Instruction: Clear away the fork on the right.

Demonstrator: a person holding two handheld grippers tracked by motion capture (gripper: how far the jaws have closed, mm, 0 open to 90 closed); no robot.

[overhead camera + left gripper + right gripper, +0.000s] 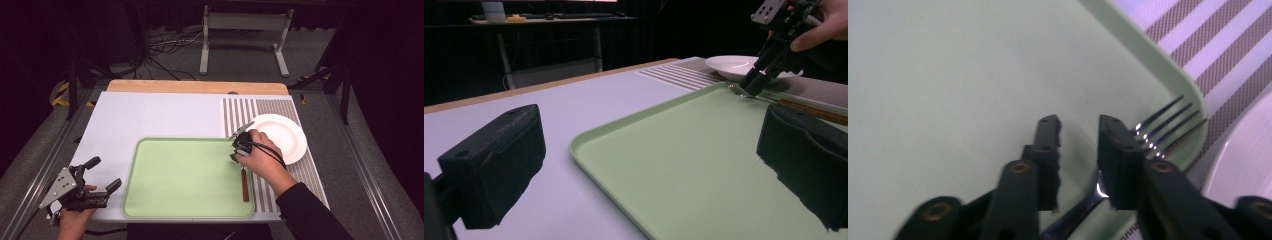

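Green plastic makes up the tray [185,180] that lies on the near half of the white counter [150,115]. At the tray's right edge lies a fork [244,180] with a brown wooden handle and a steel head; the handle runs along the tray's right rim, partly over the striped mat [260,107] beside it, and the tines [1168,125] reach the tray's far right corner, resting on the rim there. The right gripper [237,151], held in the person's right hand [262,160], points down at the fork's neck. In the right gripper view its two black jaws stand a little apart, with a narrow gap between them, and the steel neck passes under the right-hand jaw; whether that jaw touches the metal cannot be told. A white plate [282,137] sits on the striped mat just beyond the right hand. The left gripper [102,175] hangs at the counter's near left corner, beside the tray, its jaws wide apart and holding nothing.
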